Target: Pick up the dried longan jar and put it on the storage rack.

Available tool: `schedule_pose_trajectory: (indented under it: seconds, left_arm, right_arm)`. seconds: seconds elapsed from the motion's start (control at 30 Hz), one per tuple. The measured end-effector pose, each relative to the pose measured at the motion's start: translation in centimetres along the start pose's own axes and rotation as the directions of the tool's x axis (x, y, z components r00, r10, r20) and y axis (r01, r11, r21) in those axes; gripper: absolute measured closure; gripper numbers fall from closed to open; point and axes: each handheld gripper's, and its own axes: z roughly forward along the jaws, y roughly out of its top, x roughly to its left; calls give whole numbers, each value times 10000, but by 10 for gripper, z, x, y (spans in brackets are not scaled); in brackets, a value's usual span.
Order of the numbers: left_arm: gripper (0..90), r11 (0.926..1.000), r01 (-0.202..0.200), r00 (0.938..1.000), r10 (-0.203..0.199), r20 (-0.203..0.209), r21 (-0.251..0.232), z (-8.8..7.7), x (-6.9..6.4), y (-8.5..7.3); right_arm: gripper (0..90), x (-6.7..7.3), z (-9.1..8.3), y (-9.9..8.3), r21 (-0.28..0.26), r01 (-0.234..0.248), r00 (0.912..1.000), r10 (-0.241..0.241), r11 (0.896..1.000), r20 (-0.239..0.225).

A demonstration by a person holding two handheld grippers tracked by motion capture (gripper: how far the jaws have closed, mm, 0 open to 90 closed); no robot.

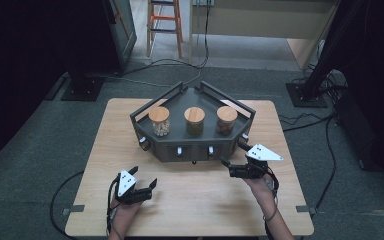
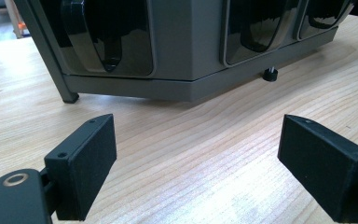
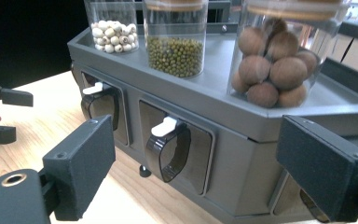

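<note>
Though spread wide and holding nothing, poised for trouble all the same: right gripper (image 1: 232, 153) at centre right of the high view, just off the front right corner of the grey dispenser stand (image 1: 190, 150), itself mid-frame on the wooden table (image 1: 195, 205). Left gripper (image 1: 144, 176) likewise gaping, low at lower left, well apart from the stand.

Likely slips, judged from here: closing beside the white tab (image 3: 164, 127) rather than on it; pushing too hard and sliding the whole stand back; clipping the jar of brown nuts (image 3: 265, 65) at upper right of the right gripper view and tipping it. Also possible: jarring a black cup (image 3: 172, 154) loose from its slot.

Hard to make out: the front right face of the stand, cut off behind the right-hand jaw; jar lids cropped at the top edge; in the left gripper view, glossy cups cut off above. Cannot tell whether the tabs press, lift or pull.
</note>
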Motion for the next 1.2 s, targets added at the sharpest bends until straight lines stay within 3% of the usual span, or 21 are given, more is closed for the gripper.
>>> schedule_pose_trajectory:
  seconds: [0.7, 0.8, 1.2]
  left_arm:
    - [114, 10000, -25, 10000, 25, -33, 95, 1, -1, 2]
    - [114, 9999, -25, 10000, 25, -41, 98, 1, -2, 2]
    - [114, 10000, -26, 10000, 26, -39, 87, 1, -2, 2]
  right_arm:
    - [117, -6, -3, -23, -20, -267, 9995, 266, 9996, -174]
    - [116, -9, -4, -30, -200, -487, 9983, 481, 9986, -325]
    - [117, -8, -4, -43, -138, -587, 9980, 583, 9982, -259]
